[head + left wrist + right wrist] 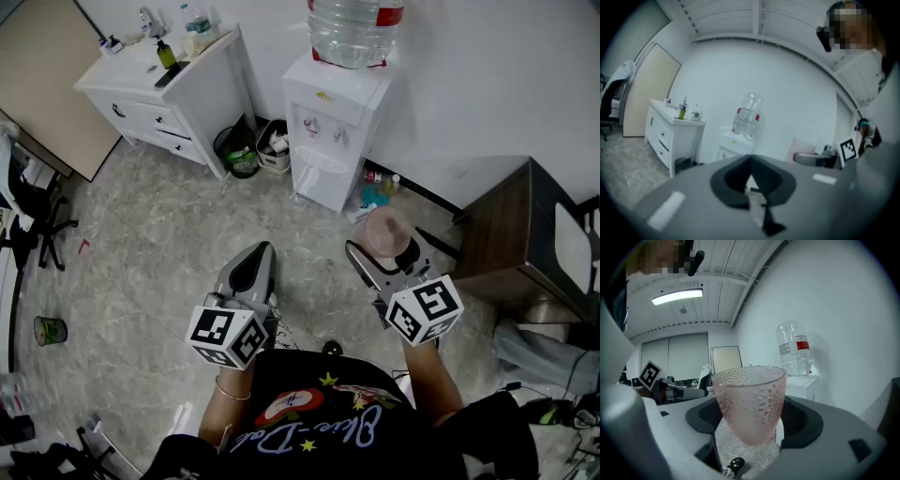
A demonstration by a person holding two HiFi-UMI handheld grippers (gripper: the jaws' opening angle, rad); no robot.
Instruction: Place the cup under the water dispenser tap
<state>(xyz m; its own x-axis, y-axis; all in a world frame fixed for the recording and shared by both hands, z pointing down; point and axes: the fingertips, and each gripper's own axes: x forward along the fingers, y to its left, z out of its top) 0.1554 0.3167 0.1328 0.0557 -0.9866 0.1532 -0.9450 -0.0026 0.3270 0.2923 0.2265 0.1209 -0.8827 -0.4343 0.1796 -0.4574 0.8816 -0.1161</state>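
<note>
A pink, dimpled plastic cup (386,231) stands upright in the air between the jaws of my right gripper (384,249), which is shut on it. In the right gripper view the cup (750,401) fills the middle, with the right gripper (750,430) pressing its sides. The white water dispenser (333,122) stands ahead against the wall, a big bottle (354,28) on top and two taps (323,132) on its front. My left gripper (261,255) hangs beside the right one, shut and holding nothing. The left gripper view shows my left gripper (751,174), the dispenser (739,138) and the cup (804,149) at its right.
A white sink cabinet (164,89) stands left of the dispenser, with two bins (239,150) between them. Small bottles (375,192) lie on the floor by the dispenser's right foot. A brown table (511,225) is at the right, an office chair (28,202) at the far left.
</note>
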